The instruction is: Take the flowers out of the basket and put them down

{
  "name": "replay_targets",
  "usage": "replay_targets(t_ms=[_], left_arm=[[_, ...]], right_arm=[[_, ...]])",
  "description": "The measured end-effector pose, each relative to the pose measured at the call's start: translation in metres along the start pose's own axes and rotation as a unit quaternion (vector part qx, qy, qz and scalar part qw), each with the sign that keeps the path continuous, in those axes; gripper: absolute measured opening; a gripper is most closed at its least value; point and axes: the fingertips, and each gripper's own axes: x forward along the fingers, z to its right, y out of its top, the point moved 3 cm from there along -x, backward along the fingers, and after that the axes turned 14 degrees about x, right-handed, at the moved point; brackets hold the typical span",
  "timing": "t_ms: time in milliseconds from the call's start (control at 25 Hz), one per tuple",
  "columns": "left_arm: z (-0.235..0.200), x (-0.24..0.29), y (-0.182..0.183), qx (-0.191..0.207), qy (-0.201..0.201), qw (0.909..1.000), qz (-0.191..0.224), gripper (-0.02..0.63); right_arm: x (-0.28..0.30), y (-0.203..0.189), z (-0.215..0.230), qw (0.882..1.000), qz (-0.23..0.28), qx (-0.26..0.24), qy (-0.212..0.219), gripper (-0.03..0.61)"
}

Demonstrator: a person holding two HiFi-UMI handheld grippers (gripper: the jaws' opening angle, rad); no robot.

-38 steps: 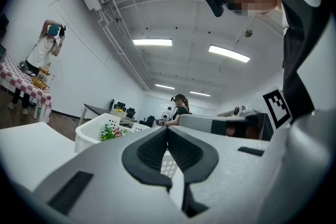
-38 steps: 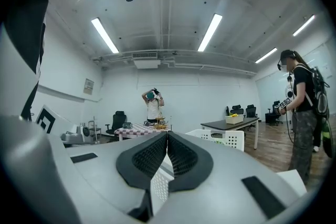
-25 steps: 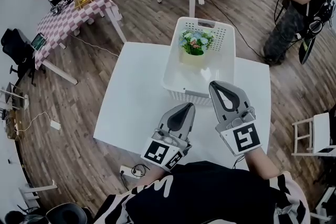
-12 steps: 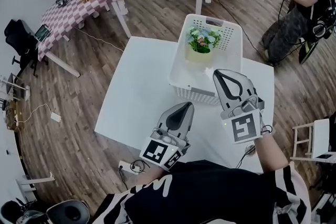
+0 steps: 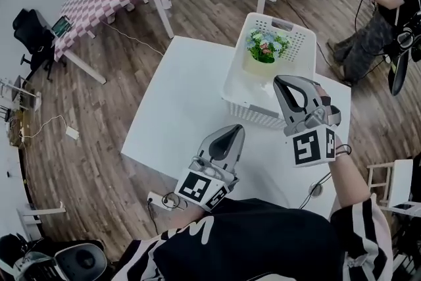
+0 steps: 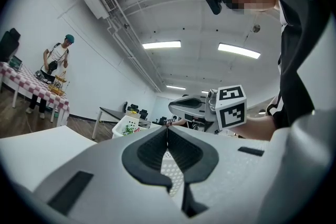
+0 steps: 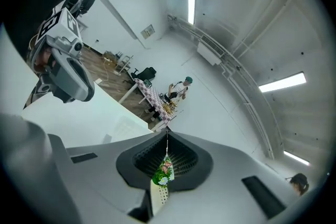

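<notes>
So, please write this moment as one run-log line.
flowers: in basket, untouched | right gripper: shut, empty, at basket's near rim | left gripper: shut, empty, above table

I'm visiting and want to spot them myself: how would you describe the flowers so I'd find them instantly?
Find the white table on the wooden floor; on its far right side stands a white perforated basket. Inside, toward the far end, sit the flowers: green leaves with pink and white blooms in a pale pot, the basket's only colourful thing.

Perforated white plastic basket (image 5: 254, 112), matt table (image 5: 176, 108), wooden floor (image 5: 99, 161)
</notes>
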Motion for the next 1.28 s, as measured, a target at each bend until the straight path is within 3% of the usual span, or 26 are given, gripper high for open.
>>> replay_targets(t_ms=[320, 520, 800, 1280], left_arm=[[-0.009, -0.014, 0.003, 0.005, 0.024, 0.9997, -0.001, 0.005], [-0.013, -0.025, 0.004, 0.008, 0.038, 0.9992, -0.003, 0.005], [-0.013, -0.034, 0.008, 0.008, 0.051, 0.9987, 0.002, 0.005], [-0.025, -0.05, -0.001, 0.004, 0.082, 0.9966, -0.005, 0.005]], right_arm=[[0.014, 0.0, 0.005, 0.998, -0.016, -0.065, 0.004, 0.018], [0.02, 0.004, 0.006, 0.992, -0.019, -0.126, 0.006, 0.018], [0.021, 0.005, 0.006, 0.985, -0.025, -0.17, 0.015, 0.018], [0.049, -0.008, 0.015, 0.981, -0.049, -0.184, 0.033, 0.018]])
